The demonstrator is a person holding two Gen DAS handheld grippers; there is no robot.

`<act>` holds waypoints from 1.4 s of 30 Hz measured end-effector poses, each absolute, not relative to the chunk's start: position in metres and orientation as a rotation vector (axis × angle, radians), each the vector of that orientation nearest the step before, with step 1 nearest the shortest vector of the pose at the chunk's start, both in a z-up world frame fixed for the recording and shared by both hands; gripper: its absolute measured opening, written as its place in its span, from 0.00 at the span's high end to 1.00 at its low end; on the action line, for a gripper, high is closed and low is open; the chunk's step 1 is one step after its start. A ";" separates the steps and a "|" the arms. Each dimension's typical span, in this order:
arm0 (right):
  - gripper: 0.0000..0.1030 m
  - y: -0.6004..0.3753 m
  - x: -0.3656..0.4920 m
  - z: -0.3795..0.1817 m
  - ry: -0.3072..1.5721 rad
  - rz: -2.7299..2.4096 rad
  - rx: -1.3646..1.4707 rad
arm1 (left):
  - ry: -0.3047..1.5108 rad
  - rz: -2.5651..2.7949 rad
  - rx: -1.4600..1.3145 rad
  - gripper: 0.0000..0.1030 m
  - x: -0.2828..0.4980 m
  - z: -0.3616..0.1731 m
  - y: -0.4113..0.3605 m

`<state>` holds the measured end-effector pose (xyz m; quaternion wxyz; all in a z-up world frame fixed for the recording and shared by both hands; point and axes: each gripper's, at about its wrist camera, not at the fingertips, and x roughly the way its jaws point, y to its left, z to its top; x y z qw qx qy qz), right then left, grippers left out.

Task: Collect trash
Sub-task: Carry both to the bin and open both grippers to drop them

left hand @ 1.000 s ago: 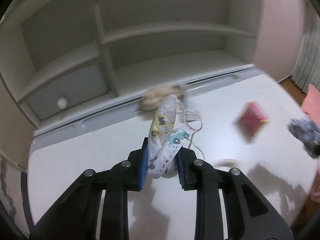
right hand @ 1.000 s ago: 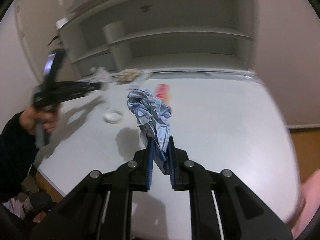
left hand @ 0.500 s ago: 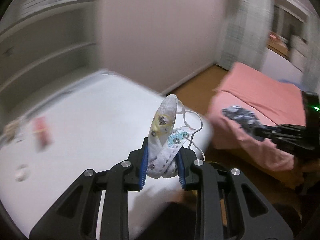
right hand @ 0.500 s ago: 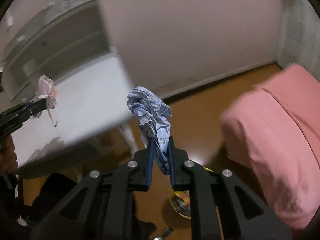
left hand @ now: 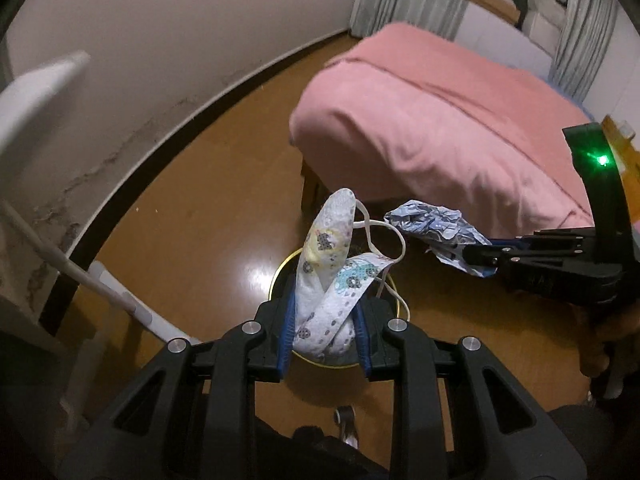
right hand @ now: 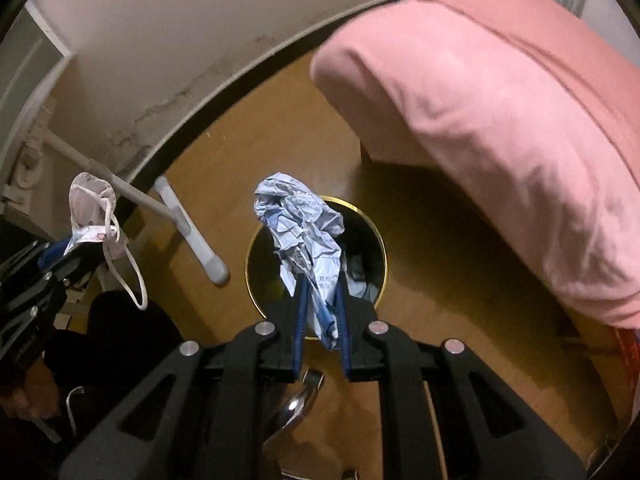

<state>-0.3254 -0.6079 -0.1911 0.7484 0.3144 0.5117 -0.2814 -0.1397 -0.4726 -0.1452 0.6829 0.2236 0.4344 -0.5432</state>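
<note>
Your left gripper [left hand: 324, 330] points steeply down, its blue-padded jaws partly closed and clamped on a crumpled white face mask [left hand: 328, 276] printed with small cartoon cars, its white ear loops curling out to the right. Directly beneath it on the glossy brown wooden floor [left hand: 208, 216] stands a round black waste bin with a gold rim [left hand: 394, 292], mostly hidden behind the mask and jaws.

Your right gripper [right hand: 322, 330] also points down, its jaws squeezed nearly together on a crumpled wad of pale blue and white printed paper [right hand: 304, 224]. The wad hangs above the open mouth of the same bin [right hand: 382, 248], which already holds some scraps. In the left wrist view the wad [left hand: 436, 226] sits just to the right of the mask, close but apart.

A bed covered by a pink blanket [right hand: 500, 112] stands near the bin, and a grey-white desk leg [right hand: 188, 228] rests on the floor to the left.
</note>
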 end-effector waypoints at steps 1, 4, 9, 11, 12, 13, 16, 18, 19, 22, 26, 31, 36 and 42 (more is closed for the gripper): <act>0.87 -0.606 -0.326 -0.197 1.128 -0.609 0.695 | 0.982 -1.218 0.506 0.76 -0.140 -0.150 -0.479; 0.87 -0.608 -0.322 -0.209 1.143 -0.590 0.709 | 0.998 -1.220 0.521 0.76 -0.140 -0.160 -0.498; 0.87 -0.616 -0.323 -0.218 1.132 -0.584 0.728 | 1.008 -1.220 0.540 0.76 -0.145 -0.169 -0.502; 0.87 -0.619 -0.324 -0.219 1.123 -0.586 0.737 | 1.016 -1.215 0.545 0.76 -0.143 -0.172 -0.501; 0.87 -0.620 -0.324 -0.219 1.118 -0.586 0.743 | 1.022 -1.211 0.545 0.76 -0.141 -0.173 -0.502; 0.87 -0.622 -0.324 -0.218 1.110 -0.583 0.749 | 1.028 -1.210 0.545 0.76 -0.140 -0.174 -0.501; 0.79 -0.625 -0.323 -0.215 1.087 -0.575 0.760 | 1.043 -1.209 0.546 0.76 -0.139 -0.177 -0.503; 0.57 -0.627 -0.323 -0.212 1.072 -0.578 0.762 | 1.048 -1.209 0.550 0.76 -0.138 -0.179 -0.504; 0.40 -0.627 -0.324 -0.210 1.057 -0.583 0.761 | 1.052 -1.210 0.551 0.76 -0.138 -0.180 -0.505; 0.38 -0.629 -0.327 -0.204 1.033 -0.584 0.764 | 1.068 -1.213 0.555 0.76 -0.137 -0.184 -0.507; 0.38 -0.633 -0.331 -0.197 1.011 -0.599 0.778 | 1.100 -1.222 0.543 0.76 -0.138 -0.187 -0.510; 0.38 -0.636 -0.338 -0.187 0.983 -0.623 0.779 | 1.119 -1.246 0.543 0.66 -0.142 -0.186 -0.520; 0.38 -0.638 -0.344 -0.175 0.957 -0.639 0.775 | 1.108 -1.258 0.531 0.34 -0.146 -0.175 -0.530; 0.38 -0.632 -0.346 -0.159 0.943 -0.645 0.752 | 1.083 -1.270 0.514 0.30 -0.146 -0.156 -0.524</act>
